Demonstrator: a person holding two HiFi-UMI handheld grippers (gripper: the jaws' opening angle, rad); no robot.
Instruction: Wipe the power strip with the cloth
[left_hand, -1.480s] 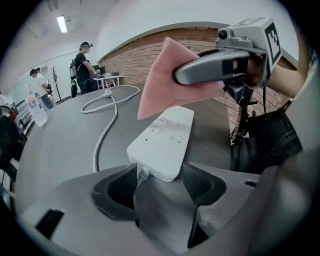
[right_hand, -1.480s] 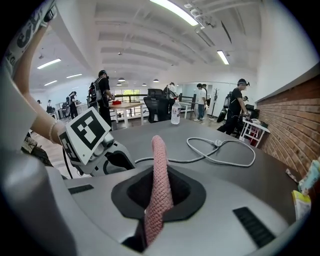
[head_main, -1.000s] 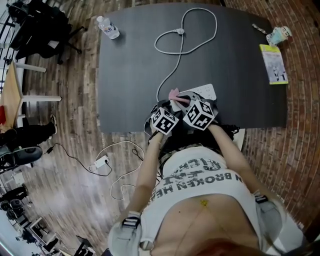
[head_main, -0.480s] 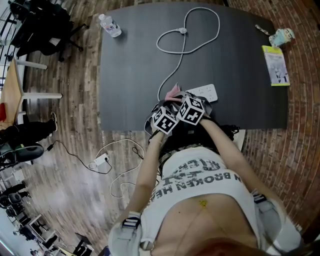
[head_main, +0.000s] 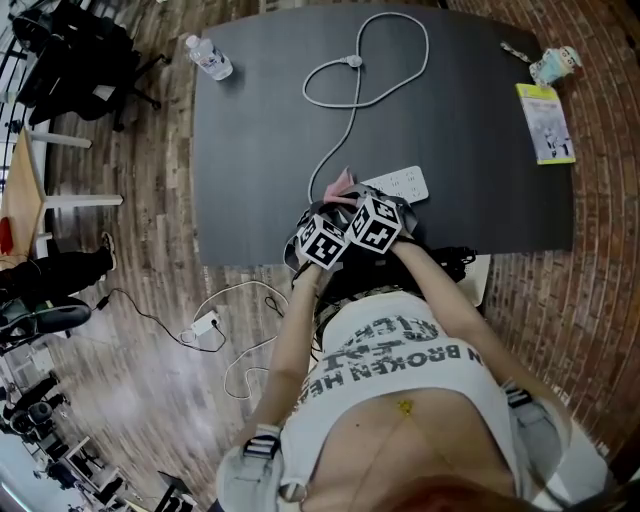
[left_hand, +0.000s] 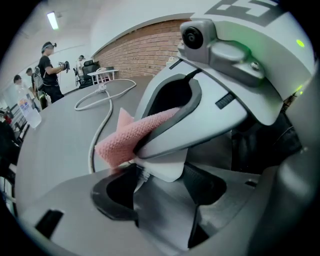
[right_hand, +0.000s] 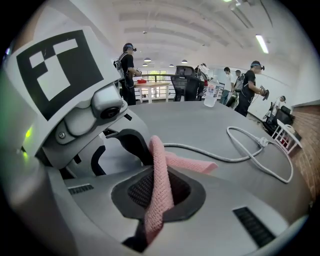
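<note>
Cloth (right_hand: 159, 186), pink and knitted, is what we meet first. The right gripper (right_hand: 148, 169) has its jaws pinched on a fold of it, and one end trails out onto the dark table (head_main: 480, 180). Close alongside, the left gripper (left_hand: 161, 186) has its jaws closed about the cable end of the white power strip (head_main: 402, 184). The other gripper's body crowds that view, so we see only a corner of the strip there. In the head view the grippers' own bodies cover the jaws and most of the cloth, leaving the strip's far end bare near the table's front edge. Beyond, the cable (head_main: 340, 135) loops away to a plug (head_main: 352, 62). Farther off lie a water bottle (head_main: 212, 57) and a booklet (head_main: 545, 122). The small thing (head_main: 555, 65) beside the booklet we cannot make out.
</note>
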